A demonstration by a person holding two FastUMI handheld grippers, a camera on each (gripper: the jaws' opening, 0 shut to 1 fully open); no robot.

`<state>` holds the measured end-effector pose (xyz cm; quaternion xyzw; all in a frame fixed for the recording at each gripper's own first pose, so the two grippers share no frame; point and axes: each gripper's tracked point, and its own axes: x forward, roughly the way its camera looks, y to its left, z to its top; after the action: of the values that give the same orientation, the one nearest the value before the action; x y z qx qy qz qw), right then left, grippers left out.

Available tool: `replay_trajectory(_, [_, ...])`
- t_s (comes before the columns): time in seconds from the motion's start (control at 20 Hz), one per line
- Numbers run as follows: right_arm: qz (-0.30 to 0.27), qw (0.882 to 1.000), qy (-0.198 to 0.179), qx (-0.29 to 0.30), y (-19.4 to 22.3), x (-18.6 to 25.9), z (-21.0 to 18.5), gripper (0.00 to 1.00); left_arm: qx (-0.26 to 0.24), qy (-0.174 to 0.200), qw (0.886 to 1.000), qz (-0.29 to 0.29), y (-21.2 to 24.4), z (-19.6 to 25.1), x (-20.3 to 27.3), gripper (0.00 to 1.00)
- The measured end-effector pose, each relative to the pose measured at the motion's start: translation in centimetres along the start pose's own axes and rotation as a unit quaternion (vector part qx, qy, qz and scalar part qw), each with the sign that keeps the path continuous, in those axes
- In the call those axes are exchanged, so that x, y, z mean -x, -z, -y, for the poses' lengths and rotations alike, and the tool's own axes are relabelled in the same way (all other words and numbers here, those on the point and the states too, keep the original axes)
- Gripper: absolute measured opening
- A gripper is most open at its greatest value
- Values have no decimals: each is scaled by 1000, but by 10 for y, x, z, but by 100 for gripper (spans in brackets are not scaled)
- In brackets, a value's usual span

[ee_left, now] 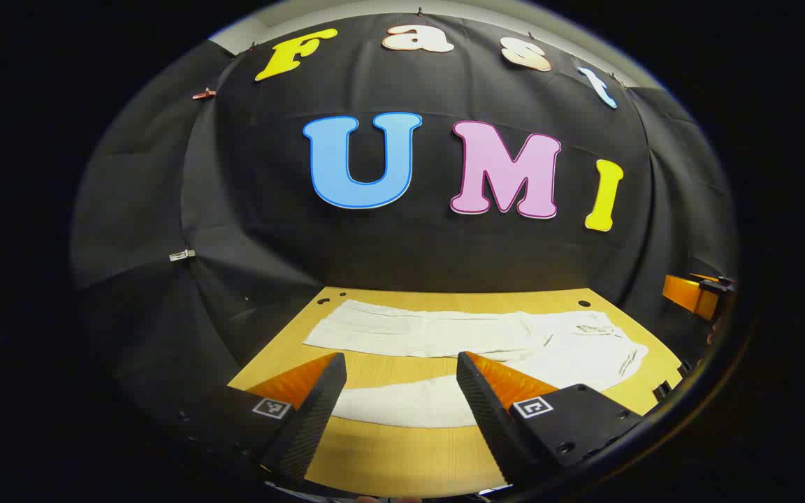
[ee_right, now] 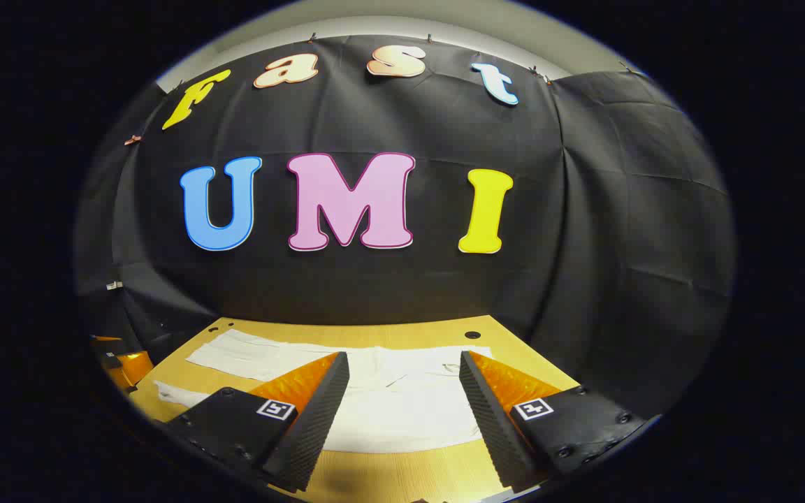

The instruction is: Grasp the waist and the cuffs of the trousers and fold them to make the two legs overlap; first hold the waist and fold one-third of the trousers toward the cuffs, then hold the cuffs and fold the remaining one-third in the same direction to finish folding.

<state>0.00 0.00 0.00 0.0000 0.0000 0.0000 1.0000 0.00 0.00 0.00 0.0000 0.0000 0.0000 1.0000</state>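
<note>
Lying flat on the wooden table (ee_left: 402, 461), one pair of white trousers (ee_left: 444, 335) was spread with its two legs apart, the far leg straight, the near one curving toward the front edge. Two claws hung above it. The left claw (ee_left: 399, 391) gaped wide, gripping nothing; the right claw (ee_right: 402, 391) likewise stood spread over the cloth, empty.

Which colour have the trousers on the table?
White trousers, plain, shown best in the left gripper view.

text: none legible | square coded tags (ee_left: 533, 406) on tongs: unreadable
</note>
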Motion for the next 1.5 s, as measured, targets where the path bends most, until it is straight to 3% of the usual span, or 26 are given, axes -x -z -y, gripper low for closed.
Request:
replay_trajectory(0.25, [-22,1000,8,6,12,-7,10,97,6,-27,1000,15,-15,-17,-9,99])
replay_trajectory(0.75, [-26,999,20,20,19,-18,21,97,-15,-10,1000,9,-12,-15,-15,99])
replay_trajectory(0.9, [-13,999,2,31,15,-25,20,97,-25,-5,1000,13,-12,-8,-15,99])
replay_trajectory(1.2, [-6,994,-2,106,16,-53,51,97,-23,-13,1000,7,-11,-7,-27,99])
replay_trajectory(1.5, [-21,979,2,205,24,-102,99,97,-19,-44,999,-21,8,-27,-41,99])
